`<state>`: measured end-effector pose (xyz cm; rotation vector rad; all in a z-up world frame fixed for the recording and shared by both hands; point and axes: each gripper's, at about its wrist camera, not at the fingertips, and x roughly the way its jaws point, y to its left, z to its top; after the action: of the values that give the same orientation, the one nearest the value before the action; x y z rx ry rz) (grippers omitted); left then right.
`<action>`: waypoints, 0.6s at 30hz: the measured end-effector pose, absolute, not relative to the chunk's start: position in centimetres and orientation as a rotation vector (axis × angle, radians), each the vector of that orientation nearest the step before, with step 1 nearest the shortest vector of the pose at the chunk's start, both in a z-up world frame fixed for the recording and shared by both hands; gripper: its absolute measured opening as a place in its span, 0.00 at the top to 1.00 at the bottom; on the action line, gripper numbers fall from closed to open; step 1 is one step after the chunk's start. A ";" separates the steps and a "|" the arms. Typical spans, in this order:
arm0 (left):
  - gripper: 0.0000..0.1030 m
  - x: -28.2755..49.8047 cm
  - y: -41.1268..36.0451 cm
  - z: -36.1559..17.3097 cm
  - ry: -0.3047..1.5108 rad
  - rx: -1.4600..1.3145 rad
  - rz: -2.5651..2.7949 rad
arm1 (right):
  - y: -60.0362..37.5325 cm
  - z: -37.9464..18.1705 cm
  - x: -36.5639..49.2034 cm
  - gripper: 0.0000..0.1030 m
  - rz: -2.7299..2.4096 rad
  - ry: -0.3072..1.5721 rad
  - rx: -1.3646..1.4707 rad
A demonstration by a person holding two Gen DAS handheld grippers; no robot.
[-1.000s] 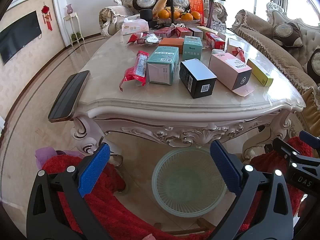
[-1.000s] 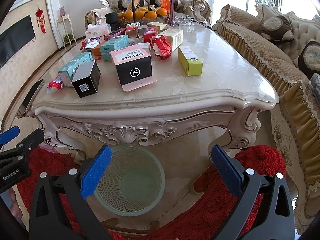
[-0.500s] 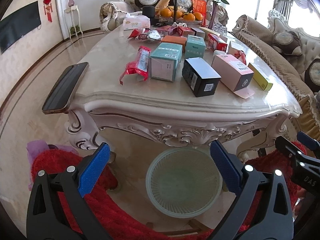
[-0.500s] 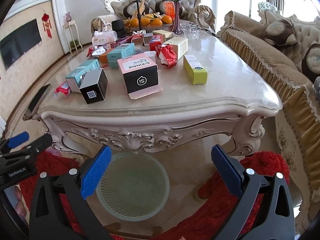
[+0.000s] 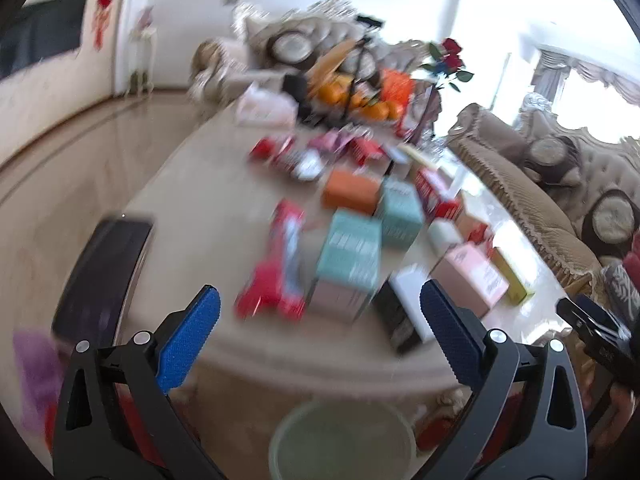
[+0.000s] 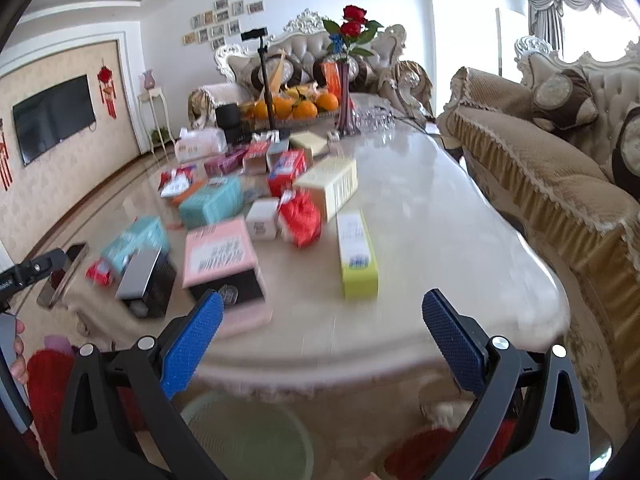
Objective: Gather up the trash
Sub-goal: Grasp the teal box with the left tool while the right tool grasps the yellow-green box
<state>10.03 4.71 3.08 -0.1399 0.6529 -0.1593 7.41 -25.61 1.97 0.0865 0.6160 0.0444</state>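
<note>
A wall-mounted television (image 6: 54,114) hangs on the patterned wall, flanked by red knot ornaments (image 6: 107,84). A small white stand (image 6: 154,114) in the corner bears a vase. Framed photographs (image 6: 222,20) cluster on the white wall above a tufted sofa (image 6: 304,54) with carved white trim. A second sofa (image 6: 560,184), fringed along its edge, runs beside the marble table (image 6: 440,216). At the table's far end stand a tray of oranges (image 6: 296,108), a purple vase of red roses (image 6: 350,64), and a black tripod pole (image 6: 266,80). A dark phone (image 5: 100,268) lies near the table's left edge, overhanging it. Red rug (image 6: 48,384) covers the floor below.
</note>
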 end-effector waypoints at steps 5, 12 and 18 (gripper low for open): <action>0.06 13.9 1.8 1.8 0.702 0.013 -0.211 | -26.9 0.9 10.9 0.07 0.098 0.665 0.088; 0.10 16.4 1.5 1.1 0.705 0.038 -0.252 | -27.5 -0.8 12.9 0.14 0.109 0.726 0.042; 0.17 17.8 0.5 -0.2 0.741 0.079 -0.277 | -27.6 -1.6 13.9 0.14 0.108 0.751 0.032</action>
<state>17.82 0.48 -0.25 0.0792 0.7415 -0.2767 13.89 -27.59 -1.65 0.0322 0.7506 0.1076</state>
